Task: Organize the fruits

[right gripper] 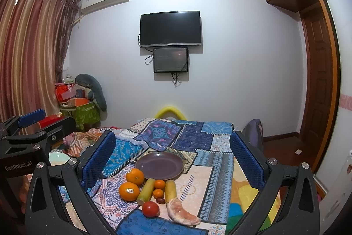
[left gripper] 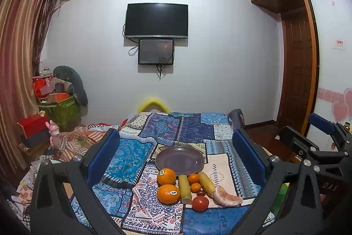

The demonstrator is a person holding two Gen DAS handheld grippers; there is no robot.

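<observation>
Left gripper [left gripper: 176, 147] held level and aimed forward, blue pads [left gripper: 103, 153] spread wide, nothing between them; black frame arms splayed out low to either side; right gripper [right gripper: 172, 148] likewise wide apart, padded fingers [right gripper: 247, 160] gaping, nothing in the gap; both raised, touching nothing; side by side and close, each one's black body catching the edge of the other's camera; hands themselves out of sight.

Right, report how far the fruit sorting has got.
Nothing looks done: the purple plate is bare. Nothing is in hand; the left tool and right tool are both open above the table. All the fruit is left, including two oranges, the tomato and the pomelo segment.
</observation>
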